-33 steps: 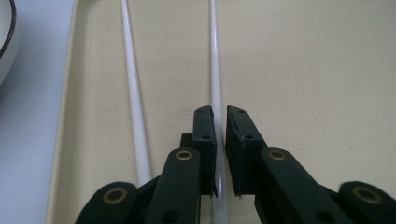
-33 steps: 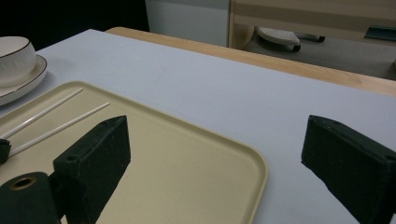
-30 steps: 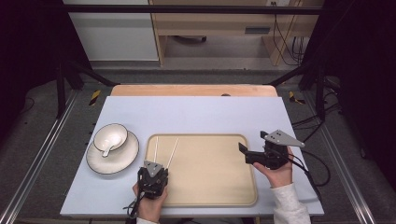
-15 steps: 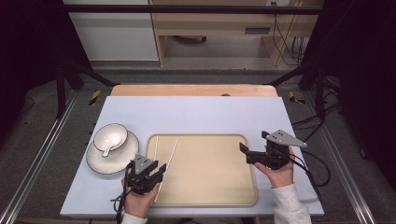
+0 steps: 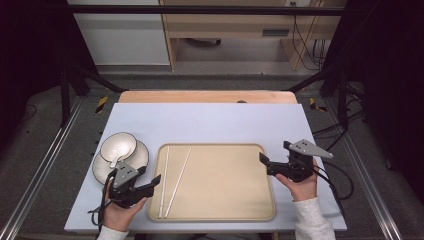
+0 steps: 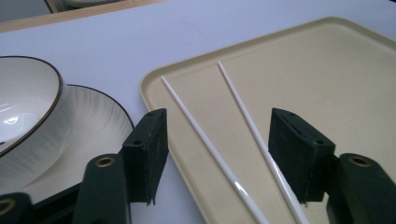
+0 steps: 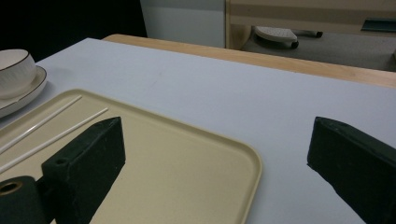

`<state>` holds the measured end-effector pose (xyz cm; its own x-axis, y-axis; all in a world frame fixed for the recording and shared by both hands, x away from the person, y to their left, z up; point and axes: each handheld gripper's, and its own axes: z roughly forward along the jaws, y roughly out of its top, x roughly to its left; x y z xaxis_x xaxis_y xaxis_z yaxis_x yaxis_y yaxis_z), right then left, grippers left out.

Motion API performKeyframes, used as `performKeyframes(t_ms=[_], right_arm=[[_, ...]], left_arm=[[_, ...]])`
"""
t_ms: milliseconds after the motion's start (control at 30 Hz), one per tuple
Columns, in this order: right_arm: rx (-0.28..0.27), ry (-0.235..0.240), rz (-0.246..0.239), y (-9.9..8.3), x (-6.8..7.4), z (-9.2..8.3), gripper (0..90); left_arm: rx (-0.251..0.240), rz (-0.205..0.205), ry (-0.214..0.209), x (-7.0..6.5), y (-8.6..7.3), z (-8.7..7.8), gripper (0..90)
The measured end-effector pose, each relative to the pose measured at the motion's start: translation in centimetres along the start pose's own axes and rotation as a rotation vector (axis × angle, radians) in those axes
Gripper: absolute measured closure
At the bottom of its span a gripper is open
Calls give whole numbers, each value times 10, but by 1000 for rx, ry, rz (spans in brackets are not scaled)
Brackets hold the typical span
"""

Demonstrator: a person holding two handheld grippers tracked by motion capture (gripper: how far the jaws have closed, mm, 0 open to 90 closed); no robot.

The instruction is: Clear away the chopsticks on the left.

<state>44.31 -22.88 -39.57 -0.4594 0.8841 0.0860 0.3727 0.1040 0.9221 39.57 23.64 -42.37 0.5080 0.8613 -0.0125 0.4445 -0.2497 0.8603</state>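
Observation:
Two thin white chopsticks (image 5: 170, 182) (image 6: 205, 135) lie side by side, slightly splayed, on the left part of a beige tray (image 5: 225, 187) (image 6: 327, 74) (image 7: 177, 172). My left gripper (image 5: 150, 176) (image 6: 219, 126) hovers at the tray's left edge, just off the chopsticks' near ends. Its jaws have just been opening and now stand open, pressing on nothing; the chopsticks rest on the tray below the gap. My right gripper (image 5: 265, 165) (image 7: 217, 130) stays at the tray's right edge, pointing left, wide open with nothing between its fingers.
A white dark-rimmed bowl (image 5: 118, 146) (image 6: 23, 112) (image 7: 14, 65) sits on a white plate (image 5: 102, 172) (image 6: 93, 126) left of the tray, close to my left gripper. The pale blue table top (image 5: 210, 122) stretches behind the tray to a wooden far edge (image 5: 205, 96).
My left gripper has opened, let go of the chopsticks and drawn back to the left, rising a little. The chopsticks now lie loose on the tray. The right gripper has not moved.

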Motion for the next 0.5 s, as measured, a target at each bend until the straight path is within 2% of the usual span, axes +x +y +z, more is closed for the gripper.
performKeyframes(t_ms=[67,167,500], right_arm=[[2,-4,2,-2,-1,0,45],[7,-8,6,-4,-2,0,44],[35,-21,4,-14,-5,1,43]], left_arm=[[-20,-19,-12,5,-5,-3,349],[-21,-35,-22,12,-10,-5,307],[-26,-76,6,32,-30,-13,243]])
